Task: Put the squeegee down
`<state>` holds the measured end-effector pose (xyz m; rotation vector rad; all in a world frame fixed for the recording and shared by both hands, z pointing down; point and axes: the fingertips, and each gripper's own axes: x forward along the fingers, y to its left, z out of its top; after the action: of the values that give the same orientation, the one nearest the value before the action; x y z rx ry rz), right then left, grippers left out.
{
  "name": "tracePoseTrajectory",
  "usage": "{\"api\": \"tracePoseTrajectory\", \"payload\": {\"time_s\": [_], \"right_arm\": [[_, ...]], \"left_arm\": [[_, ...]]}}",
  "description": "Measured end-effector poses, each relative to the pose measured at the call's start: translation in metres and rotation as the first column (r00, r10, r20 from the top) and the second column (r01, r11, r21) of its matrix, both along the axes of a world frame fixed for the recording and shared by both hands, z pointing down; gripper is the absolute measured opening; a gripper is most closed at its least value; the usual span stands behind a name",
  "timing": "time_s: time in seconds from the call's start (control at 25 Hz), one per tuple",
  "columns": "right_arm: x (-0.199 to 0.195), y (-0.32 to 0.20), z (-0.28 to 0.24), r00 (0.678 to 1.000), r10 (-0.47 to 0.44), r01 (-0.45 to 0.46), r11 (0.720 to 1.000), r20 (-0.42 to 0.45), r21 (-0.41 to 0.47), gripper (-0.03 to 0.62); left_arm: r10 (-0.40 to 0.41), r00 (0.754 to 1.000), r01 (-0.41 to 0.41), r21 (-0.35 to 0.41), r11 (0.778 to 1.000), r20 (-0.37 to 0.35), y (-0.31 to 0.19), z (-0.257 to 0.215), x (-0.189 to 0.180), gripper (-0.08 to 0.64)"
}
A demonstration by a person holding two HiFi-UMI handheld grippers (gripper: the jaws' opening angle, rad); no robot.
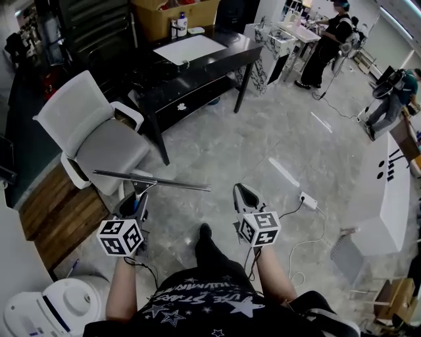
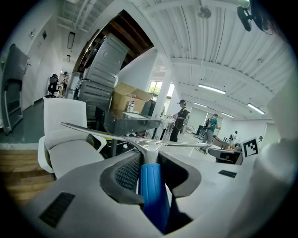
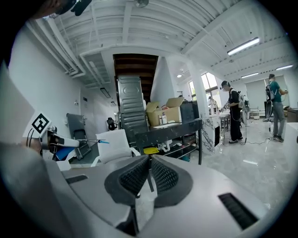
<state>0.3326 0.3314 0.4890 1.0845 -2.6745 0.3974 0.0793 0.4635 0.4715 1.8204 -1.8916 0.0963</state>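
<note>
Cardboard box (image 1: pixel 172 18) on black desk (image 1: pixel 223 58), well ahead of both hand-held grippers. Contents can't be made out. Bottles (image 1: pixel 179 25) just beside box.

Left hand-held gripper (image 1: pixel 135 199) clamps squeegee (image 1: pixel 152 180) by its blue handle. Metal blade sits crosswise just beyond jaw tips, held in air.

Right hand-held gripper (image 1: pixel 243 195) closed, nothing betw. jaws, apart to squeegee's right.

White chair (image 1: pixel 99 135) ahead-left of left unit. Grey tiled floor (image 1: pixel 263 151), open workshop. Persons (image 1: pixel 329 46) far ahead-right.
</note>
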Motion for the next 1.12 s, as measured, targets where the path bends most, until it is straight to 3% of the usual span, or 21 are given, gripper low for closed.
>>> {"api": "tracePoseTrajectory", "payload": {"time_s": [0.48, 0.84, 1.12], "right_arm": [[-0.04, -0.191, -0.011, 0.998, -0.06, 0.06, 0.998, 0.017, 0.015, 0.054], [-0.066, -0.256, -0.013, 0.994, -0.111, 0.11, 0.994, 0.025, 0.017, 0.054], [-0.087, -0.313, 0.001, 0.997, -0.071, 0.071, 0.997, 0.017, -0.009, 0.054]], "left_arm": [[-0.064, 0.998, 0.064, 0.016, 0.998, 0.0, -0.183, -0.014, -0.035, 0.137], [-0.114, 0.993, 0.115, 0.039, 0.993, -0.004, -0.247, -0.023, -0.062, 0.137], [-0.127, 0.992, 0.127, 0.051, 0.991, -0.005, -0.313, -0.029, -0.104, 0.137]]}}
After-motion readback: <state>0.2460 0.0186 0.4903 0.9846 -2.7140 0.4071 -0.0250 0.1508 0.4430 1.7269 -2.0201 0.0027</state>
